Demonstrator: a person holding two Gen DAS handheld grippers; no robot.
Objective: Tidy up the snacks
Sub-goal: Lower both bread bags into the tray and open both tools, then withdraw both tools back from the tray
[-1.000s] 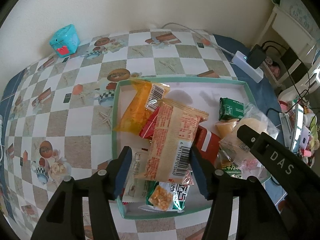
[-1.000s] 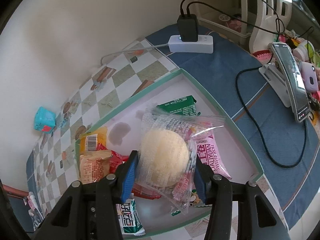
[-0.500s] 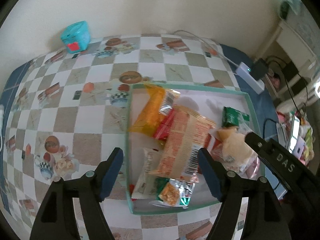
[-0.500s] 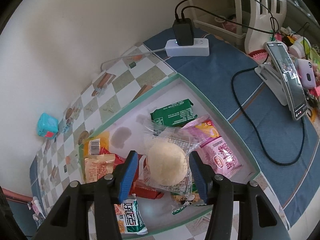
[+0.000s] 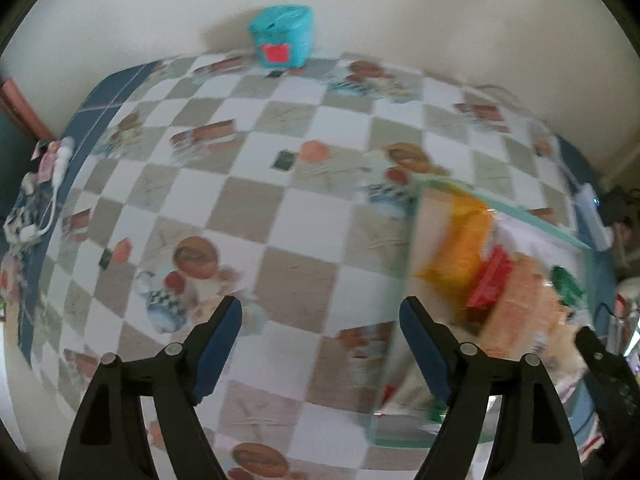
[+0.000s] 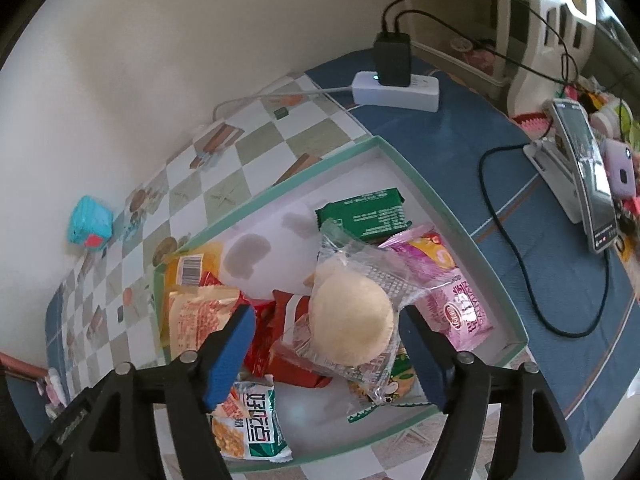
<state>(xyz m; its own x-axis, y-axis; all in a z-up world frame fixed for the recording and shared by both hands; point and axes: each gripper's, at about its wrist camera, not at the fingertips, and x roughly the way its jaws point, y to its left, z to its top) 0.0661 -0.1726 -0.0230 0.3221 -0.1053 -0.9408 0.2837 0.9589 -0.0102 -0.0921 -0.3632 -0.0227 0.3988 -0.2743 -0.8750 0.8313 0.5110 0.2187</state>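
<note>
We are holding the right gripper (image 6: 326, 350) over the near end of the green-rimmed tray (image 6: 460, 236), and its blue-padded jaws have just been opening; they are standing apart now, clear of the clear-wrapped round bun (image 6: 352, 324) lying between them. The bun is resting on top of a red packet (image 6: 292, 316) in the pile. Nearest us in the tray, a green and white corn-snack packet (image 6: 256, 420) is lying by the front rim. To the left a pale orange-printed packet (image 6: 196, 316) is leaning against an orange packet with a barcode (image 6: 188, 270); to the right a pink packet (image 6: 456, 300) is lying beside the bun, and beyond it a dark green packet (image 6: 364, 218) is sitting on the tray's white floor. Past the tray, on the blue part of the cloth, a white power strip (image 6: 396, 92) is carrying a black charger (image 6: 393, 60), and a phone on a stand (image 6: 584, 176) is standing off to the right.

We are carrying the left gripper (image 5: 320, 344) over the checked tablecloth (image 5: 248, 208), just left of the tray (image 5: 400, 292). Its jaws have just been opening too, and they are standing wide with nothing but cloth between them. The view is blurring, yet the orange (image 5: 464, 252) and red (image 5: 492, 280) packets are showing in the tray to the right. Far off, against the wall, a teal box (image 5: 282, 36) is sitting on the cloth.
</note>
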